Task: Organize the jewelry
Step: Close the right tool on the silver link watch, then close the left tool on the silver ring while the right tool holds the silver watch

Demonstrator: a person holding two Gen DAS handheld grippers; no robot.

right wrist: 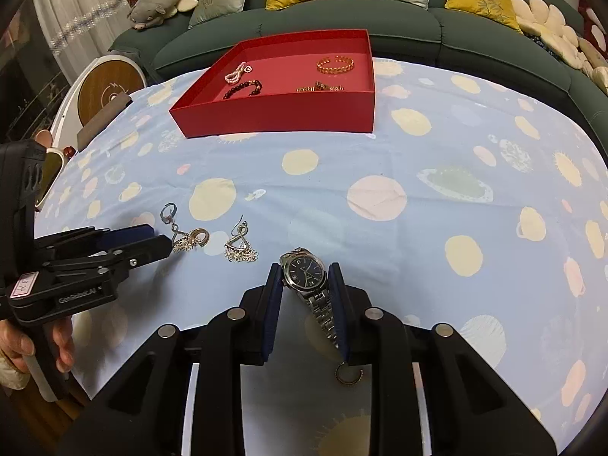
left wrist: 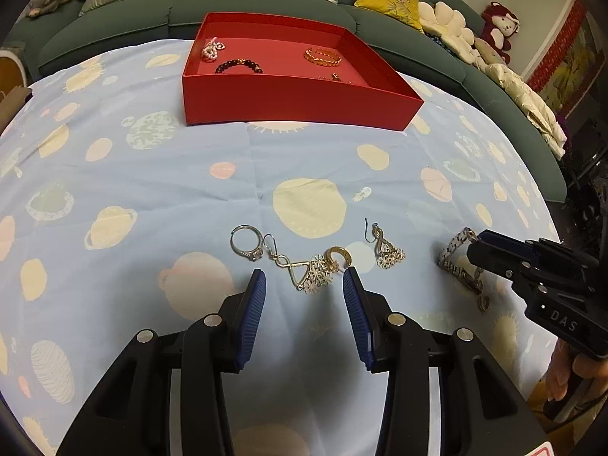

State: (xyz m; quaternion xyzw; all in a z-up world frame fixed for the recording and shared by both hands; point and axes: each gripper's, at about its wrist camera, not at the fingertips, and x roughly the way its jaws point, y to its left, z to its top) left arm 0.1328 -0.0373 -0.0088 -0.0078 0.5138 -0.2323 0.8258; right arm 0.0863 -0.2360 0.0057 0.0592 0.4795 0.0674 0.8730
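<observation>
The right gripper (right wrist: 306, 277) has its jaws nearly pinching the watch (right wrist: 306, 274), whose band runs back along them. The left gripper (left wrist: 304, 285), jaws spread, frames an earring (left wrist: 309, 268) just ahead. The red box (right wrist: 273, 116) lies well beyond.

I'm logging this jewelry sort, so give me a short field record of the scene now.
left gripper: open, over a dangling earring and gold ring
right gripper: fingers either side of the watch, contact unclear
red box: holds four bracelets
still on cloth: silver ring, second earring, small ring
</observation>
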